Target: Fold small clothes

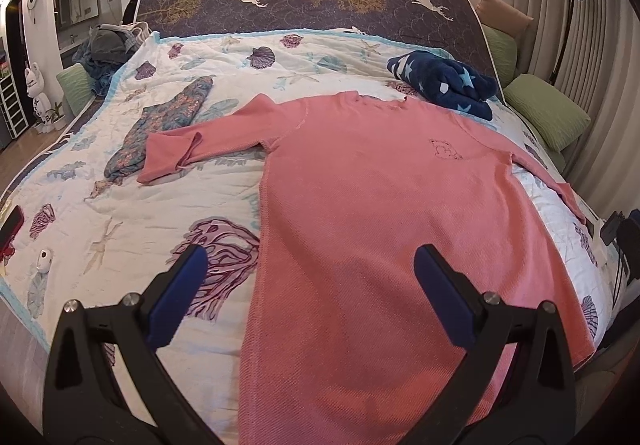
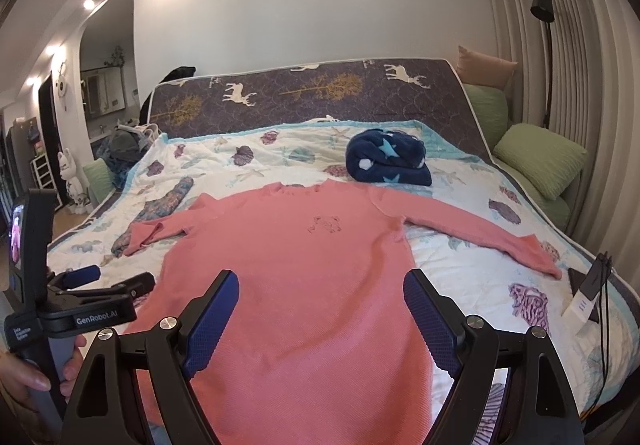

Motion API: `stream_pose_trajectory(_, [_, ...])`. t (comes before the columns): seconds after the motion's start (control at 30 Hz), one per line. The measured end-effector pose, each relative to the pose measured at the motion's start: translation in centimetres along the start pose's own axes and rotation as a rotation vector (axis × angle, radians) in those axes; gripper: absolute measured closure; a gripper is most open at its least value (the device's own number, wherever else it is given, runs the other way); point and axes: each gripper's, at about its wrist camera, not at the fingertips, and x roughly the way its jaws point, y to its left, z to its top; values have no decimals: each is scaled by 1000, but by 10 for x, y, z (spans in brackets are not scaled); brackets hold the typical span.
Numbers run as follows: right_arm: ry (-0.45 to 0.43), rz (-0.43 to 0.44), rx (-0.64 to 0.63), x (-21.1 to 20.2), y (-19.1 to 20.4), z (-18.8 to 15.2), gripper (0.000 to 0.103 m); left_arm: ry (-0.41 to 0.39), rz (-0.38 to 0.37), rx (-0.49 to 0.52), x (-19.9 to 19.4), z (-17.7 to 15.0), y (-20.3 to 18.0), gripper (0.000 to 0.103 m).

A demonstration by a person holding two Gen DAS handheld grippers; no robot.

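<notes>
Pink shirt point(image 1: 360, 205) lies flat mid-frame on the bed point(image 1: 120, 213); both hand-held grippers point(image 1: 310, 277) point(image 2: 320, 309) spread, empty — risk: left sleeve point(image 1: 176, 153) already doubled over, may bunch the fold.

1. A pink long-sleeved top point(image 1: 380, 205) lies spread flat, front up, on a white quilt point(image 1: 168, 205) printed with shells and starfish.
2. Its left-side sleeve point(image 1: 192, 149) is folded back at the cuff; the other sleeve runs toward the bed's right edge.
3. The left gripper point(image 1: 310, 265) hangs above the top's lower part, its blue-padded jaws wide apart with nothing between them.
4. A rolled navy star-print blanket point(image 1: 444, 83) sits just beyond the neckline.
5. A blue patterned garment point(image 1: 160, 129) lies beside the folded cuff.
</notes>
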Motion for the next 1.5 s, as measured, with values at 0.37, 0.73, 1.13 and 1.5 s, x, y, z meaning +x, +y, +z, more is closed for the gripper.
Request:
stream_pose_trajectory(0.37, [-69, 144, -30, -34, 2, 18, 17, 16, 15, -33, 5, -1, 10, 0])
stream_pose_trajectory(0.73, [-308, 2, -90, -102, -20, 99, 0, -7, 44, -54, 8, 13, 25, 0])
stream_pose_trajectory(1.13, [-48, 211, -110, 52, 36, 103, 0, 10, 157, -151, 52, 31, 87, 0])
stream_pose_trajectory(1.5, [147, 299, -130, 165, 83, 88, 0, 59, 222, -217, 137, 70, 165, 7])
